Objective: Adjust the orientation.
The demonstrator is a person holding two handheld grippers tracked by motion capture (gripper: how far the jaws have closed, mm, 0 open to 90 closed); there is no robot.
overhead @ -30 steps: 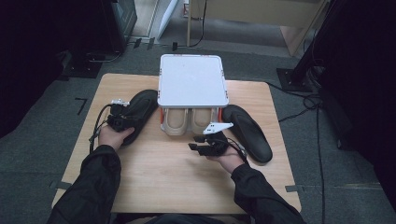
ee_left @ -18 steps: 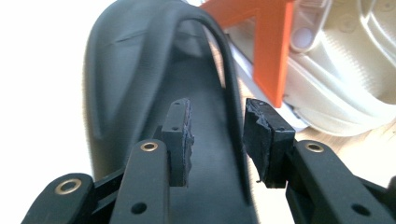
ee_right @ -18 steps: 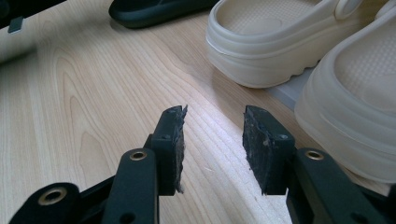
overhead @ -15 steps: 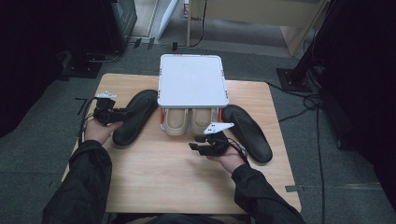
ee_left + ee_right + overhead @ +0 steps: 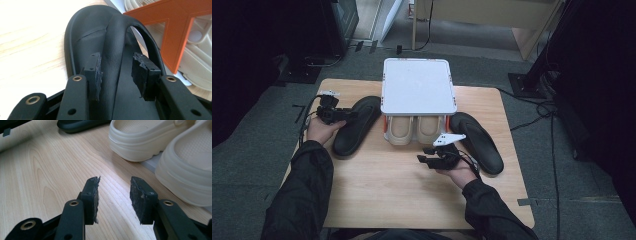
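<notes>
The left gripper (image 5: 117,75) has just been opening, and the strap of the black rubber sandal (image 5: 100,45) sits loose between its jaws, so it looks like it is letting go. That sandal lies flat on the wooden table (image 5: 377,190), left of the white shoe rack (image 5: 418,85). The right gripper (image 5: 113,197) waits open and empty over the table, near the cream clogs (image 5: 160,147).

My black slide sandal (image 5: 356,125) lies flat on the counter (image 5: 387,190), sole down, its strap (image 5: 113,50) arching between my jaws.
</notes>
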